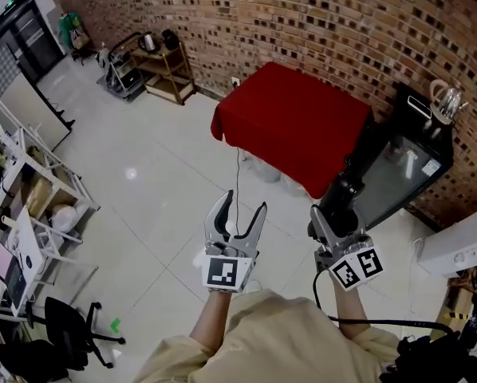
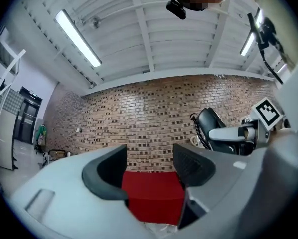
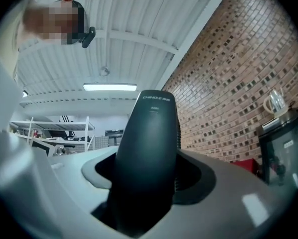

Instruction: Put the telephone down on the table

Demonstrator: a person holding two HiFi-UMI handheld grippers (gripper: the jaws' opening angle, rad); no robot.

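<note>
A black telephone handset (image 1: 356, 172) stands upright in my right gripper (image 1: 333, 214), which is shut on its lower part. In the right gripper view the handset (image 3: 147, 148) fills the gap between the jaws and rises toward the ceiling. My left gripper (image 1: 238, 207) is open and holds nothing; its view looks between the jaws (image 2: 149, 169) at the table with the red cloth (image 2: 154, 195). That red table (image 1: 294, 122) stands by the brick wall, ahead of both grippers and some way off. The handset (image 2: 212, 127) and its coiled cord also show at the right of the left gripper view.
A black cabinet (image 1: 410, 162) with a glass jug stands right of the red table. A white box (image 1: 462, 246) lies at the far right. A wooden shelf (image 1: 165, 64) is at the wall, metal racks (image 1: 31, 178) and an office chair (image 1: 71, 325) at left.
</note>
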